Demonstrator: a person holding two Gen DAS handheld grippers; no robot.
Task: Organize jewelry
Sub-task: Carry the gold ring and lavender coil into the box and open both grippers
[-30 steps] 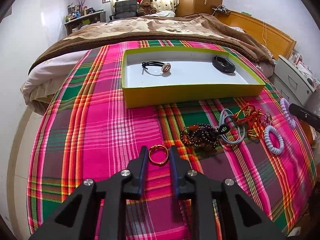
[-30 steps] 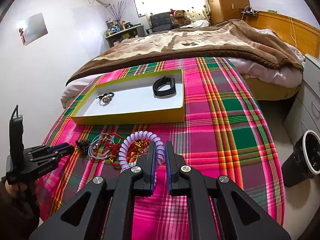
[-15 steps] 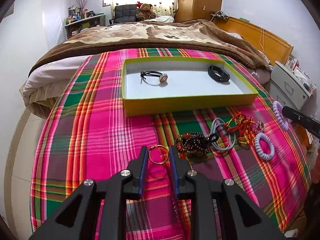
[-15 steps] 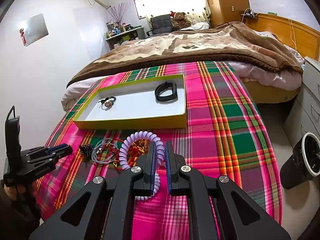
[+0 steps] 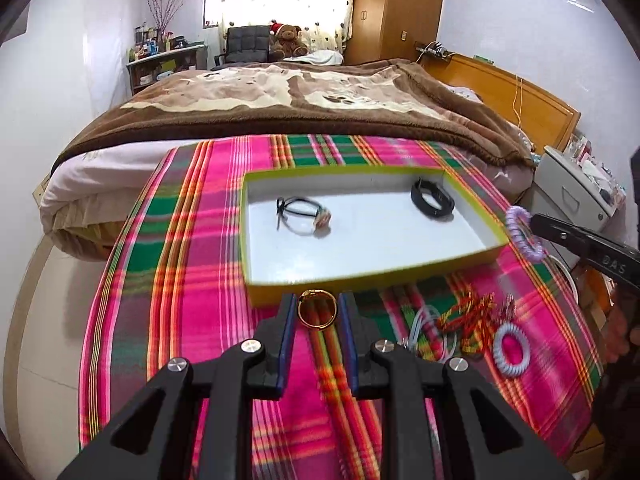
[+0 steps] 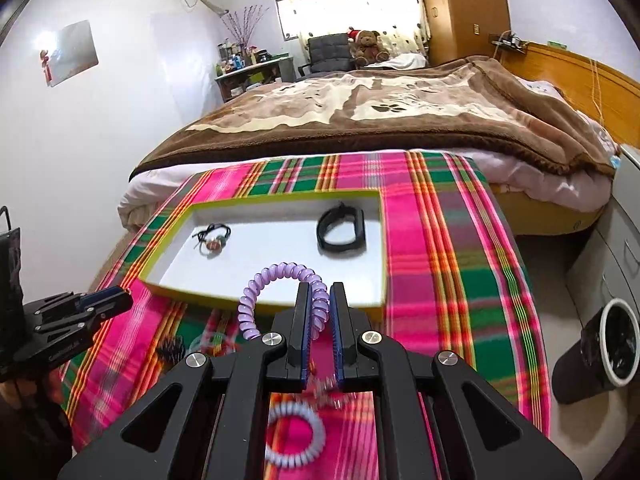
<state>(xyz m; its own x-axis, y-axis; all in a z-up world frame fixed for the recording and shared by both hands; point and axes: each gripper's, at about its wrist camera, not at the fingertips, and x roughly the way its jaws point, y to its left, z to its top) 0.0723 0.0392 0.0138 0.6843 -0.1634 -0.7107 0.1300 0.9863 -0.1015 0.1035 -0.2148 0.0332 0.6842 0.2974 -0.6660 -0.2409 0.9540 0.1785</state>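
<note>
A: What does the left gripper [image 5: 318, 312] hold?

B: A gold ring [image 5: 317, 313], clamped between its narrow jaws, lifted above the plaid bedcover [image 5: 168, 288], just before the near wall of the yellow box [image 5: 256, 284].

A: And the right gripper [image 6: 319, 312]?

B: Closed tight on a purple coil band [image 6: 276, 276]; its loop sticks out toward 11 o'clock, over the box's near edge. Inside the box lie a black cord bracelet [image 5: 302, 214] and a black band [image 5: 432, 202].
</note>
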